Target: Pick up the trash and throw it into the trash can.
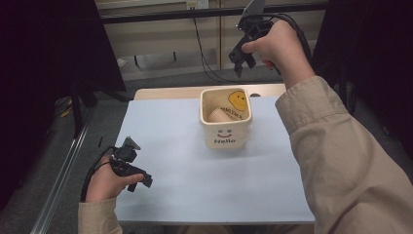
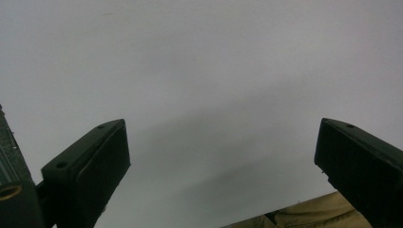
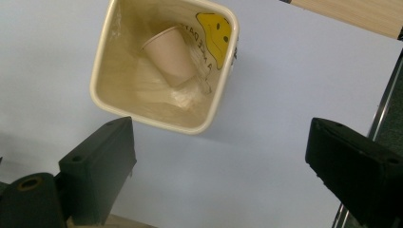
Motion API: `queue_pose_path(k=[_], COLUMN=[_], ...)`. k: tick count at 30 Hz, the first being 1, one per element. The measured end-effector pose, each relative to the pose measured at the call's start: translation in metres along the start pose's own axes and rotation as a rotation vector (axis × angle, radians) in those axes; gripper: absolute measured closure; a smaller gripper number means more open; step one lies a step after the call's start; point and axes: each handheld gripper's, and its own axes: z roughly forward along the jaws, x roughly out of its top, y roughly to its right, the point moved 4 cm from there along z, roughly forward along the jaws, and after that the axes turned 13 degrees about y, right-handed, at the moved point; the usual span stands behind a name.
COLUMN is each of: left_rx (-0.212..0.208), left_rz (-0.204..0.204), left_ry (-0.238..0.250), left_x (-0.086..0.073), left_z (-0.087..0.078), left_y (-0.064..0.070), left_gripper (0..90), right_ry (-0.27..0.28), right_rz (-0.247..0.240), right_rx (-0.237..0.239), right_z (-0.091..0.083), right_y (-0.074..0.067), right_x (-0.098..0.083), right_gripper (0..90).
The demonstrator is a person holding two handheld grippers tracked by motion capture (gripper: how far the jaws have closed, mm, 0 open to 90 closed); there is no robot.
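Note:
A cream square bin (image 1: 226, 138) printed with "Hello" and a smile stands on the pale blue mat (image 1: 175, 161). A paper cup (image 3: 169, 53) lies tilted inside the bin (image 3: 157, 114), next to crumpled clear plastic (image 3: 195, 85); a yellow smiley marks the inner wall. My right gripper (image 1: 238, 66) hangs high above the bin's far side, pointing down, open and empty (image 3: 218, 156). My left gripper (image 1: 141, 181) rests low at the mat's left front edge, jaws wide apart over bare mat (image 2: 221, 156), holding nothing.
A wooden tabletop strip (image 1: 165, 91) shows beyond the mat. Cables (image 1: 204, 58) hang at the back wall. A metal rail (image 1: 63, 170) runs along the left side. A beige sleeve (image 1: 341, 156) spans the right of the high view.

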Motion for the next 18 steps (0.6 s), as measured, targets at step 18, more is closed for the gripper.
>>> queue_pose_path(k=[18], left_rx=[-0.005], left_rz=[0.003], left_ry=[0.016], left_x=[0.001], left_z=[-0.003], left_y=[0.001], left_gripper=[4.2], right_ry=[-0.02], right_rz=[-0.053], right_rx=[-0.016], right_z=[0.025], right_y=[0.031], right_x=[-0.053], right_gripper=[9.3])
